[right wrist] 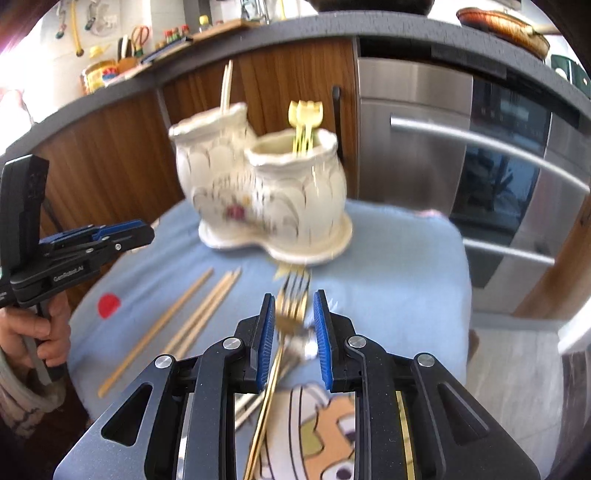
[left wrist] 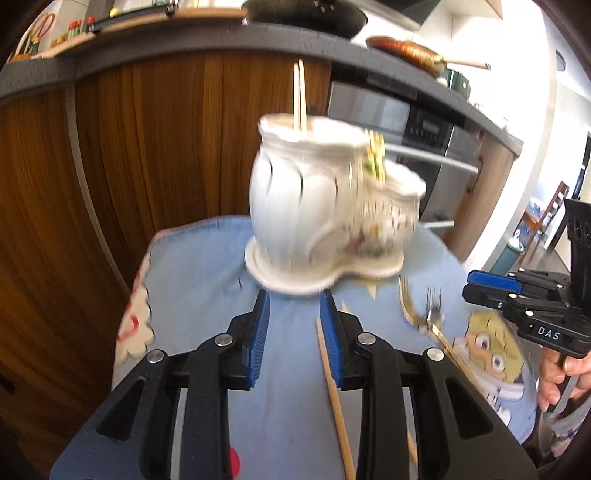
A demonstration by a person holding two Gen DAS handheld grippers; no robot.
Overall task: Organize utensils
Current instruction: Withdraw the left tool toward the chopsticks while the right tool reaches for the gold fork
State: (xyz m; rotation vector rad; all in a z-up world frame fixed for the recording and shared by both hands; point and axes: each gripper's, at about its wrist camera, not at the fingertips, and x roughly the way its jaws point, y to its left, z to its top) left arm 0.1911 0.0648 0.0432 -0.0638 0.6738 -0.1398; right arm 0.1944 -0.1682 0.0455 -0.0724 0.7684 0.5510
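Jaws of left gripper (left wrist: 291, 299) and right gripper (right wrist: 294, 299) stand apart, empty, above chopsticks (right wrist: 201, 314) and forks (right wrist: 291, 306).

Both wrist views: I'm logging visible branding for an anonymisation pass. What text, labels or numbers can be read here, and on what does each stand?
"DAS": white letters on the body of the right gripper, left wrist view.
Pale lettering on the side of the left gripper, right wrist view: too blurred to read surely.
Oven display panel: too small to read.
Spice jars on the counter: labels unreadable.
Cartoon cloth: no words visible.
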